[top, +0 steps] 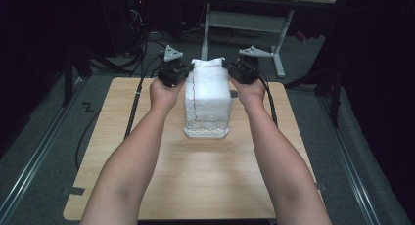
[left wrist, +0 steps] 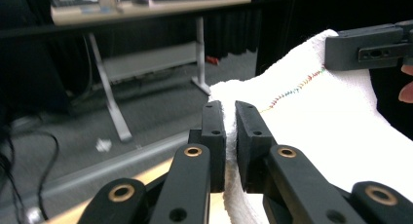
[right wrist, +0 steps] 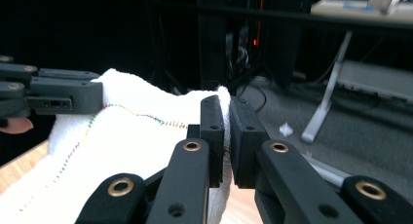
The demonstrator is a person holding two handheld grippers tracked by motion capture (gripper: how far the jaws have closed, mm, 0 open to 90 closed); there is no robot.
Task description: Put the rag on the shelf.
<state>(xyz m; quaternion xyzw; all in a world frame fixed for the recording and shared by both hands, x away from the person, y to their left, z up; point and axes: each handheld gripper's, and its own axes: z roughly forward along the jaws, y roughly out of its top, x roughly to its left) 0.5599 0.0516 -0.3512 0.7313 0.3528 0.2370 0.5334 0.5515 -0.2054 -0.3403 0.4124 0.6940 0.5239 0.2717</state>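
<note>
Two hand-held grippers, left (top: pixel 182 71), right (top: pixel 234 69), each clamped on white towel (top: pixel 208 95) corners

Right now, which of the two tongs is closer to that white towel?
Neither: both touch it. The left tongs pinch the white towel at its far left corner, the right tongs at its far right corner, holding it up off the table.

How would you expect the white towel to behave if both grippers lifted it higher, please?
The white towel is probably floppy: it hangs in a drape below the corners pinched by the left gripper and right gripper. It looks light. Its terry texture should resist slipping from the fingers.
</note>
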